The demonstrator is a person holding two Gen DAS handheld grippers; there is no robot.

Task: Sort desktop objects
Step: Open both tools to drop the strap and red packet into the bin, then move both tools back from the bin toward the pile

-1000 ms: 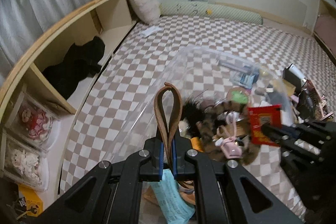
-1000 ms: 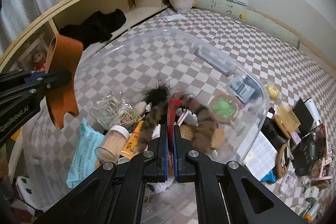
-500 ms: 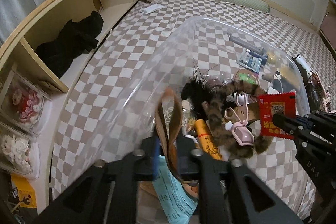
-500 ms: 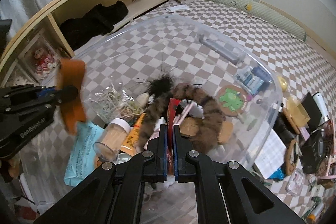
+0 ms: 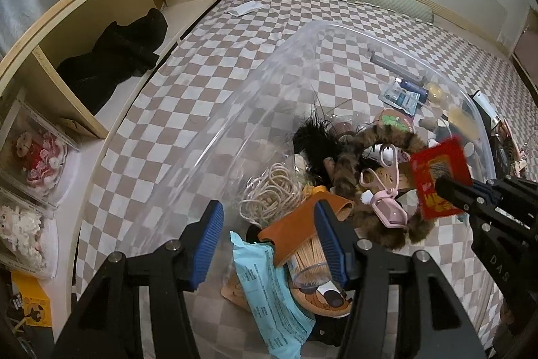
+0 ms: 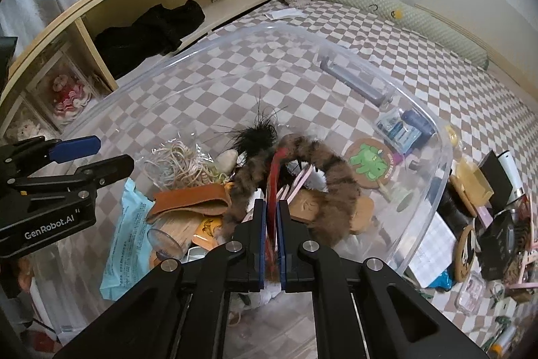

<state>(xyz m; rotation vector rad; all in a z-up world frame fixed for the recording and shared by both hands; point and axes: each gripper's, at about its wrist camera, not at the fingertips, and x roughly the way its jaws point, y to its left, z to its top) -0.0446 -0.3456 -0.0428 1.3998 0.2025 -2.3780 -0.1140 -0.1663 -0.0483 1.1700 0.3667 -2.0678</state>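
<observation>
A clear plastic bin (image 5: 336, 32) (image 6: 433, 137) on the checkered bed holds several small objects. My left gripper (image 5: 269, 231) (image 6: 101, 153) is open over the bin's near end. The brown leather strap (image 5: 296, 227) (image 6: 191, 199) lies loose on the pile below it, on a toothpick jar (image 5: 307, 261). My right gripper (image 6: 272, 217) (image 5: 444, 187) is shut on a red packet (image 5: 440, 177) (image 6: 273, 177) and holds it above the bin's contents.
The bin holds a furry striped tail (image 6: 336, 177), black feathers (image 6: 255, 137), string coils (image 6: 178, 164), a blue packet (image 5: 272, 298) and a frog coaster (image 6: 370, 162). More clutter (image 6: 497, 211) lies right of the bin. A wooden shelf (image 5: 101, 22) runs along the left.
My left gripper lowered over the bin and opened, letting go of the brown leather strap, which now lies on the pile. The right gripper still holds the red packet.
</observation>
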